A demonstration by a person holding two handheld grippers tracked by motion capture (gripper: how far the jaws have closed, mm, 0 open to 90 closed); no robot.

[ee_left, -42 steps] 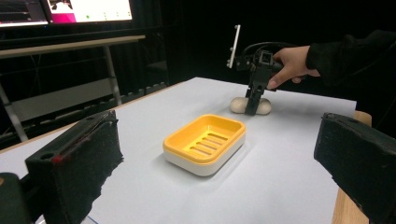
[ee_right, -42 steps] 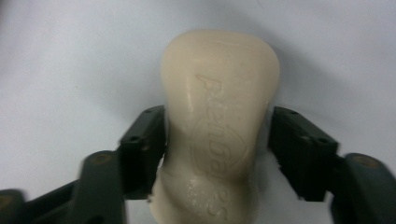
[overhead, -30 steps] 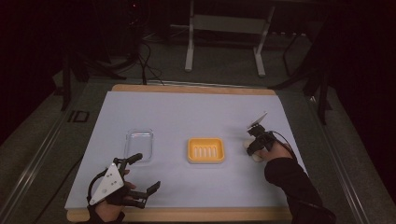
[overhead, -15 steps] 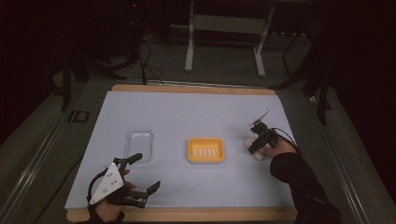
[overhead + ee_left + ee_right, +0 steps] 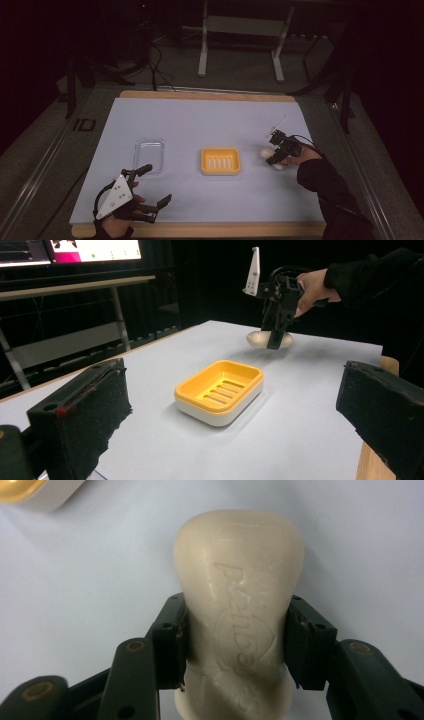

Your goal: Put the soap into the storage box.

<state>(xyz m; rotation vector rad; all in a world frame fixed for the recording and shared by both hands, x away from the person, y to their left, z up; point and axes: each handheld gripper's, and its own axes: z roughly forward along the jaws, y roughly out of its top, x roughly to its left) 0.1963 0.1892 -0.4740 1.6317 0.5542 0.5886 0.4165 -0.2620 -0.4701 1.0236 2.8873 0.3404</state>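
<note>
Right gripper (image 5: 235, 645) now clamps soap (image 5: 240, 605) — left unmoved

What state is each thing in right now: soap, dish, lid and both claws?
Soap bar: on the table, pinched between the right claw's jaws.
Soap dish: upright, empty, mid-table.
Clear lid: lying flat left of the dish, untouched.
Right claw: shut on the soap bar.
Left claw: open, holding nothing, near the table's front edge.

soap bar (image 5: 239, 615) | cream, embossed lettering facing up | sitting pinched at its sides between black jaws | lying right of the yellow soap dish (image 5: 220, 160)
</note>
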